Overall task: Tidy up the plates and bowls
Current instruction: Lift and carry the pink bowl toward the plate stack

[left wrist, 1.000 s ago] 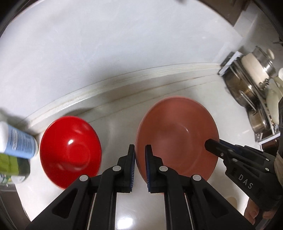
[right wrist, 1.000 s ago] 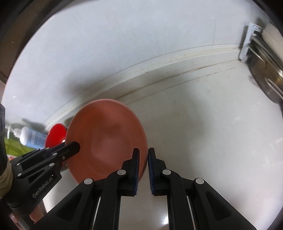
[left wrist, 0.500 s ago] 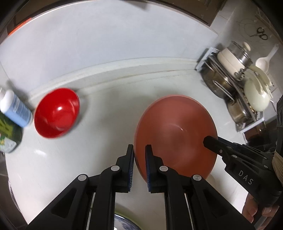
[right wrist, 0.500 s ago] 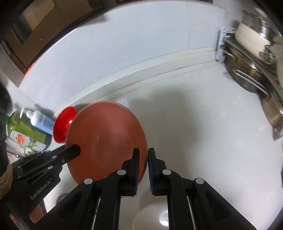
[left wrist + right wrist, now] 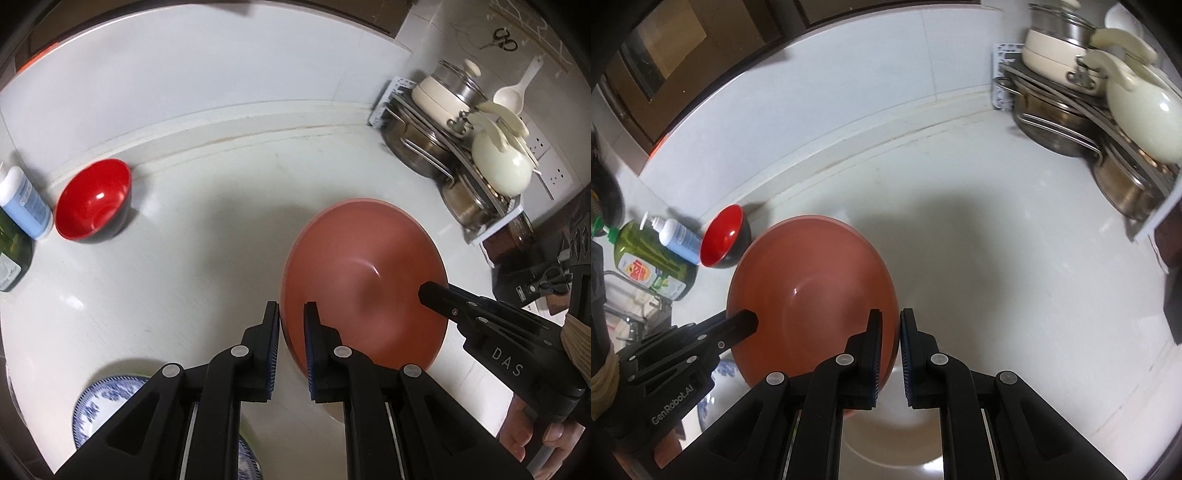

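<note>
A large terracotta bowl (image 5: 365,280) hangs above the white counter, carried between both grippers. My left gripper (image 5: 291,321) is shut on its left rim, one finger inside and one outside. My right gripper (image 5: 891,325) is shut on the opposite rim; in the left wrist view it (image 5: 430,291) reaches in from the right. A red bowl with a black outside (image 5: 94,199) sits by the back wall at the left. A blue-and-white patterned plate (image 5: 103,402) lies near the front edge. Below the terracotta bowl (image 5: 812,291), a pale plate (image 5: 890,435) shows partly behind the right fingers.
A rack of steel pots, cream lids and a ladle (image 5: 461,147) fills the back right corner. A white pump bottle (image 5: 677,240) and a green soap bottle (image 5: 642,266) stand at the left by a sink tap. A hand (image 5: 539,439) grips the right handle.
Both grippers have carried the terracotta bowl back from the wall and a little upward. The red bowl has dropped away to the left, and the patterned and pale plates have come into view below.
</note>
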{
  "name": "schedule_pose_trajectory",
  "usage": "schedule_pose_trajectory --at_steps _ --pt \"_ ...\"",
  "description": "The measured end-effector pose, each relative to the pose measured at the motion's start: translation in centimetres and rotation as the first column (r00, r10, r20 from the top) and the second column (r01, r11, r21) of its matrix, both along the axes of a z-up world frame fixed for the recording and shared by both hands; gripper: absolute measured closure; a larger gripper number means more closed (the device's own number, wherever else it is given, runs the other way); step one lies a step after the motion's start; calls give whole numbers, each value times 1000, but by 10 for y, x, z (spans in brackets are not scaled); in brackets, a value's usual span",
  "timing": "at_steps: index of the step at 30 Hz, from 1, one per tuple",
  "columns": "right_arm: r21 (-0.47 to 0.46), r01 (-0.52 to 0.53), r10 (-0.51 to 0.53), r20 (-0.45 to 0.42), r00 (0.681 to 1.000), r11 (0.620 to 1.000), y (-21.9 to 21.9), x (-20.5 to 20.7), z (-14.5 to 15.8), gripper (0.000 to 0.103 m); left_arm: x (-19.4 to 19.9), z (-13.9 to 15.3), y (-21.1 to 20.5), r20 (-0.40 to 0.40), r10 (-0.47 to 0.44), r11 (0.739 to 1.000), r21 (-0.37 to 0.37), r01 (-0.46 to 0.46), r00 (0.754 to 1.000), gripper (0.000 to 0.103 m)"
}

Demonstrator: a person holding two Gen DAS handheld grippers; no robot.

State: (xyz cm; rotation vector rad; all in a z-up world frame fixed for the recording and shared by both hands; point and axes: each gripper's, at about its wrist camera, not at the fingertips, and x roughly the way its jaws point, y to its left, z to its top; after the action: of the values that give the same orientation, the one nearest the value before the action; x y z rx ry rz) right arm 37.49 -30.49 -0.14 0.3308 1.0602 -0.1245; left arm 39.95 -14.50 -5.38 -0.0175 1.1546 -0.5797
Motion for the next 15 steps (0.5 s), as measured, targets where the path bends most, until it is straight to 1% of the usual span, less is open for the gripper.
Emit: schedule_pose_trajectory --at_steps 7,15 --pt "-6 17 -17 -1 1000 1000 -9 -24 -3 91 -17 -8 -9 -32 -21 1000 5 21 999 90" --pt "3 29 -29 -30 999 1000 -15 -43 -19 91 -33 -24 -17 -54 -30 998 46 33 998 90"
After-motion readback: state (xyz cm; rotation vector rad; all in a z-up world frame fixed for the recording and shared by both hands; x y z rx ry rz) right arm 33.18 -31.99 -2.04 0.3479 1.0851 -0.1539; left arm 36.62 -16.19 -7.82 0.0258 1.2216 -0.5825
